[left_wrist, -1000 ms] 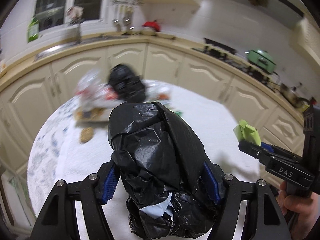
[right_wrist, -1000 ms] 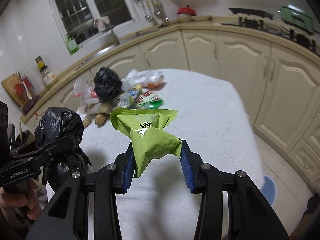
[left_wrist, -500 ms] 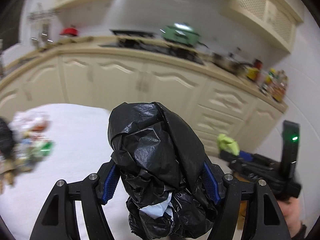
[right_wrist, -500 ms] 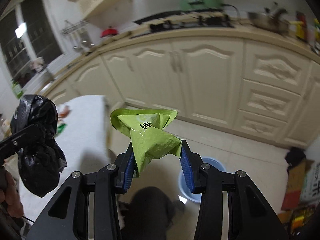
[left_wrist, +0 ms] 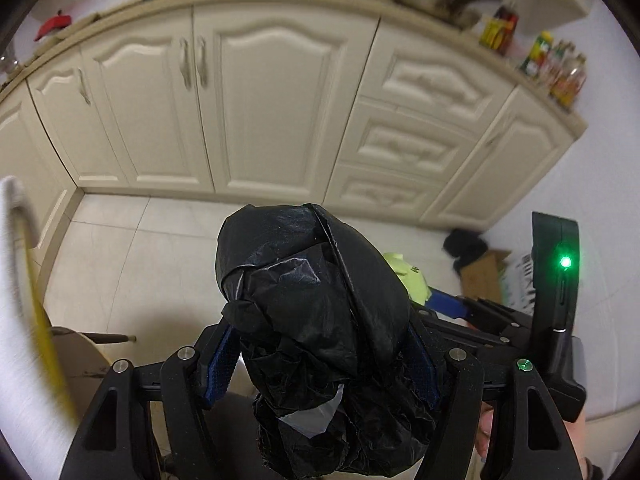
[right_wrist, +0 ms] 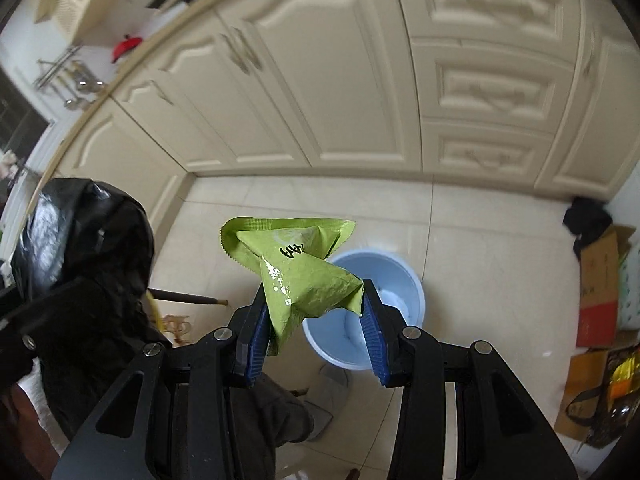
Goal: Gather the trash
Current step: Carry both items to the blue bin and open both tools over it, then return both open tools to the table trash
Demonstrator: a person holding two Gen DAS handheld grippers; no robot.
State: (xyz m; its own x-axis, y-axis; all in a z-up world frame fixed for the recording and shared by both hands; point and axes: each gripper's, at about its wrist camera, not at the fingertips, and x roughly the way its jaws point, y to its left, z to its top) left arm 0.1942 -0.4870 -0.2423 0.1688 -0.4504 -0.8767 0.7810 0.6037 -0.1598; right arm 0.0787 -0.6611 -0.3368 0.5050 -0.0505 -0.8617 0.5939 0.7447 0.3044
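My left gripper (left_wrist: 320, 364) is shut on a crumpled black plastic bag (left_wrist: 316, 320) and holds it in the air over the floor. The bag also shows at the left of the right wrist view (right_wrist: 84, 280). My right gripper (right_wrist: 314, 328) is shut on a folded green wrapper (right_wrist: 296, 272) and holds it above and just left of a light blue bin (right_wrist: 400, 280) on the tiled floor. The wrapper peeks out behind the black bag in the left wrist view (left_wrist: 408, 276).
Cream cabinets (right_wrist: 360, 80) line the wall ahead. Cardboard boxes and bags (right_wrist: 600, 304) and a dark bundle (right_wrist: 588, 216) lie at the right by the wall. The white table edge (left_wrist: 16, 320) is at the far left. The person's leg and foot (right_wrist: 288, 412) are below the right gripper.
Both grippers swung right and tilted down, away from the table, towards the floor. The blue bin now sits just beyond the green wrapper. Both loads stay gripped.
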